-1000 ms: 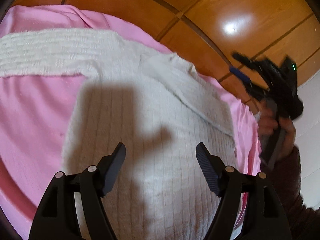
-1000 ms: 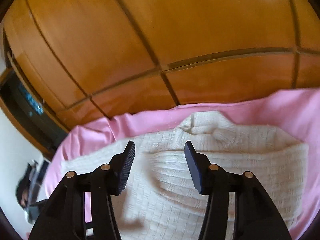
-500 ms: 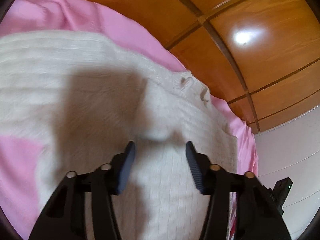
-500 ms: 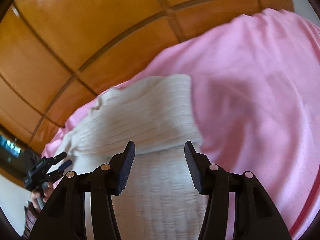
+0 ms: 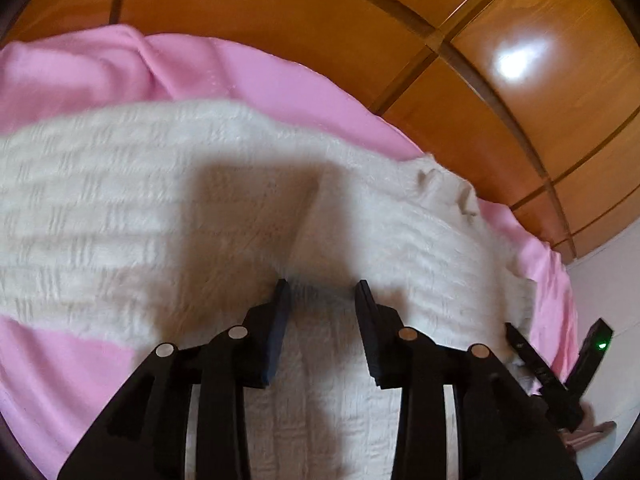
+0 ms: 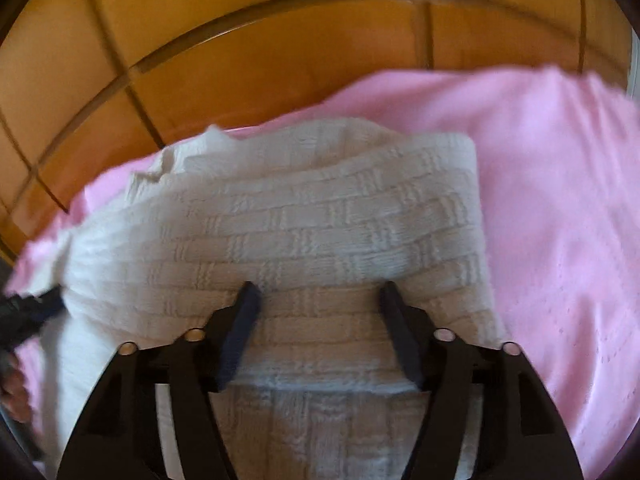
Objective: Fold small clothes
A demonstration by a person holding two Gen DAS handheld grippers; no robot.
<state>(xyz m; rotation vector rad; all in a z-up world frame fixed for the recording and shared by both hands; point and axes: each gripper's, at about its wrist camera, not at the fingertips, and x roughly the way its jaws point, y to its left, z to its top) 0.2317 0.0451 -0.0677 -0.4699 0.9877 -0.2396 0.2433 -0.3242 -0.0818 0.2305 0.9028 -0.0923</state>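
Cream knit sweater [image 5: 120,208] on pink sheet [image 5: 280,80], left claw [image 5: 320,292] open above it, right claw [image 6: 316,292] open over folded edge

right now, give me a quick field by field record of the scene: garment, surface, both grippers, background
garment: white knit sweater, lying partly folded, one layer over another
surface: pink sheet under the sweater
left gripper: open, fingers low over the knit, nothing between them
right gripper: open, fingers over the folded edge, no grasp seen
background: wooden panels behind the sheet
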